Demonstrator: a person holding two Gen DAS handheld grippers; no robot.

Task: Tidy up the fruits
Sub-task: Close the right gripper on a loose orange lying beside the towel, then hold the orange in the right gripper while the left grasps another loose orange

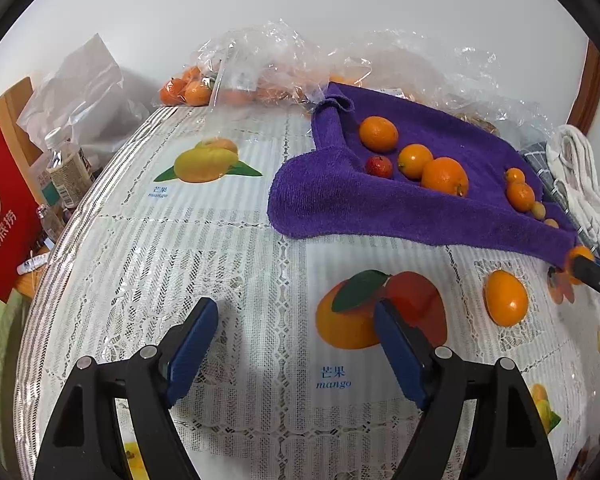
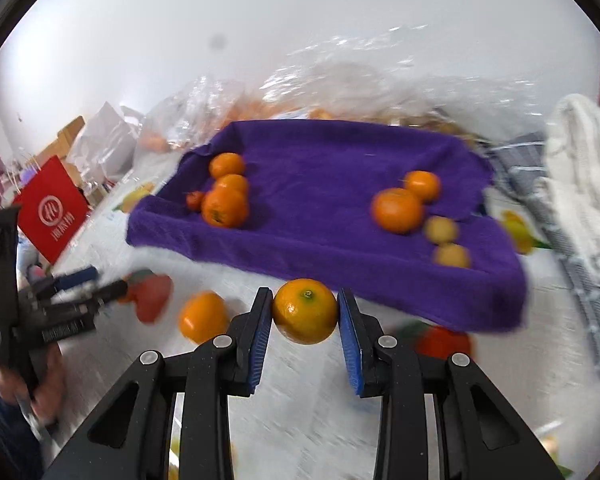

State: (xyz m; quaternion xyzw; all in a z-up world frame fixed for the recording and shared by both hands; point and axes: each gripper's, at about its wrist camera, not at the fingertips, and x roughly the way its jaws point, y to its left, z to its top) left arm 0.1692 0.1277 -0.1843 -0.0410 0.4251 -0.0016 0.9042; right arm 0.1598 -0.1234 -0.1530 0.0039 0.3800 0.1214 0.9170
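My right tool pinches an orange; next I carry it toward twelve o'clock onto the purple towel. My left tool hangs spread, empty.

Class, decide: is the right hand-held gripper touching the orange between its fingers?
Touching. The right wrist view shows the right hand-held gripper with both blue pads pressed against the orange's sides.

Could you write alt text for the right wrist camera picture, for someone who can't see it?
The right claw grips an orange between its blue pads, just in front of a purple towel holding more oranges. Another orange lies on the tablecloth; the left claw enters at left.
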